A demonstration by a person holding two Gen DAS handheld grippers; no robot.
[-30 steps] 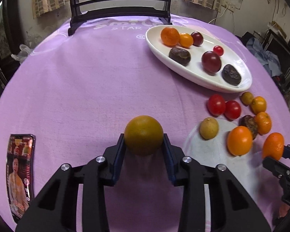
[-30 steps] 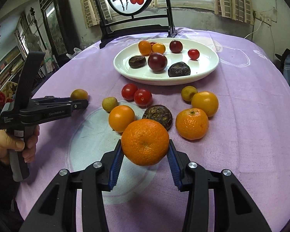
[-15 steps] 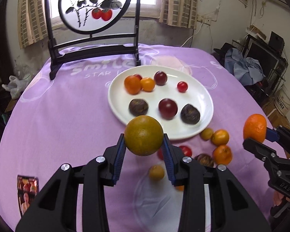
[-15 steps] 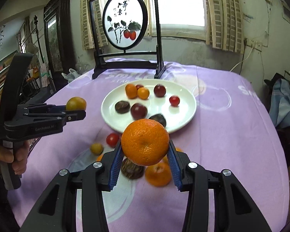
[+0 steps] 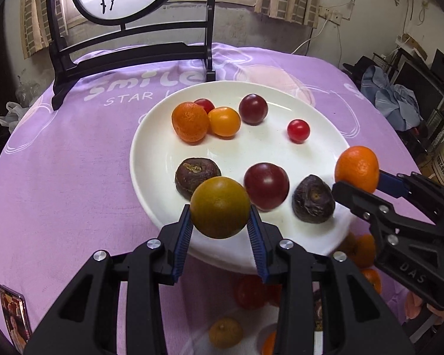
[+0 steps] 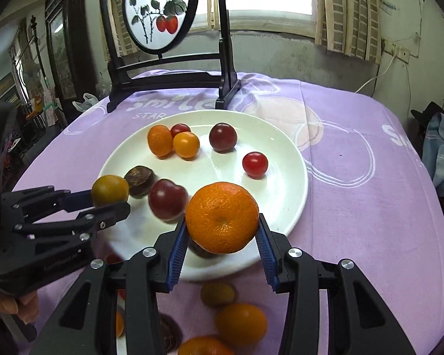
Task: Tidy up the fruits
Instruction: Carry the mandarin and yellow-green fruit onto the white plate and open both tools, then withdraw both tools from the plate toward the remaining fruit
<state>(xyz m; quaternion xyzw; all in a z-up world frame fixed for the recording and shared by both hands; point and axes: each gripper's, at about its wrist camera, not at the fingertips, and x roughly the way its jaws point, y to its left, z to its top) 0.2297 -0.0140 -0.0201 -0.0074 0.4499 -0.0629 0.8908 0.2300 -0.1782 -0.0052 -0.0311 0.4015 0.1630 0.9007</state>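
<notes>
Nearest me, several oranges and tomatoes [image 6: 241,322] lie loose on the purple cloth [image 6: 355,207] just short of the white plate [image 6: 296,177]; I judge those remain. My left gripper [image 5: 220,227] clamps a greenish-yellow fruit [image 5: 220,207] over the plate's near rim, and my right gripper [image 6: 222,236] clamps a mandarin [image 6: 222,217] there too. Beyond, seven fruits sit plated.

At lower centre the right gripper [image 6: 222,236] clamps an orange [image 6: 222,217] over the white plate [image 6: 293,189]; the left gripper [image 6: 111,199] grips a greenish fruit [image 6: 109,190] at left.
</notes>
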